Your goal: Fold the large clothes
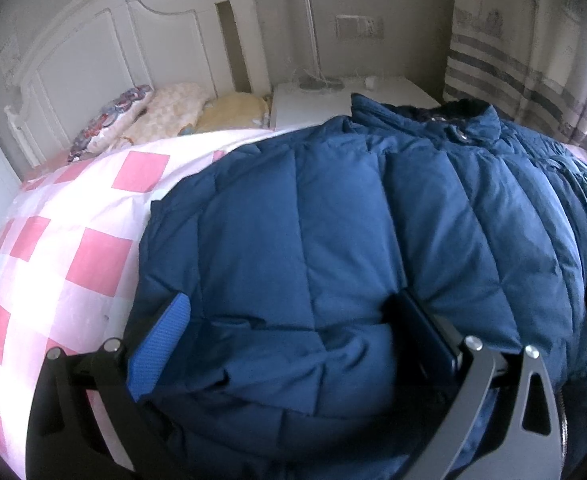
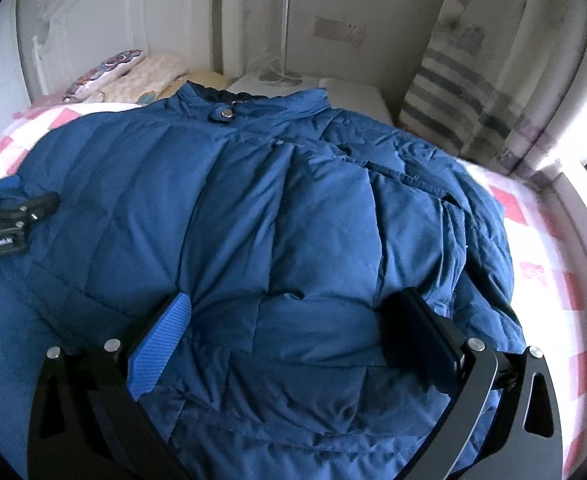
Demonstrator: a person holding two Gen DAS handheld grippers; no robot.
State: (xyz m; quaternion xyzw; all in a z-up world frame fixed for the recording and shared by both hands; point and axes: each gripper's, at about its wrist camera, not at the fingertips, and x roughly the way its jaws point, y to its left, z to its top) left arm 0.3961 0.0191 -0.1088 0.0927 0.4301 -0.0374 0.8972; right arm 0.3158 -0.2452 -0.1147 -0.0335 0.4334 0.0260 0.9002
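a large blue quilted puffer jacket (image 1: pixel 333 220) lies spread across my bed, on a pink and white checked quilt (image 1: pixel 85 248). its collar, with a round metal snap (image 2: pixel 226 113), points away from me toward the white headboard (image 1: pixel 105 52), and the hem is nearest me.

my left gripper (image 1: pixel 293 320) sits low over the hem end of the jacket, on the side nearer the bare quilt. its two fingers are spread wide apart, one with a blue ribbed pad (image 1: pixel 161 344) and one dark, and a puffy bulge of jacket fills the space between them. the fingers are not pinched together; i cannot tell whether they press the fabric.

my right gripper (image 2: pixel 289 324) is over the hem further along, toward the window side of the bed. its fingers are also spread wide, a blue pad (image 2: pixel 159 344) on one side and a dark finger on the other, with jacket fabric swelling up between them. here the fabric is more rumpled, with a seam edge and folds running toward the quilt's far edge.

in the right wrist view the left gripper shows at the left edge, resting near the jacket's side.

past the jacket are patterned pillows (image 1: pixel 117 116) against the headboard, a white bedside cabinet (image 1: pixel 313 100), and a striped curtain (image 1: pixel 525 80).
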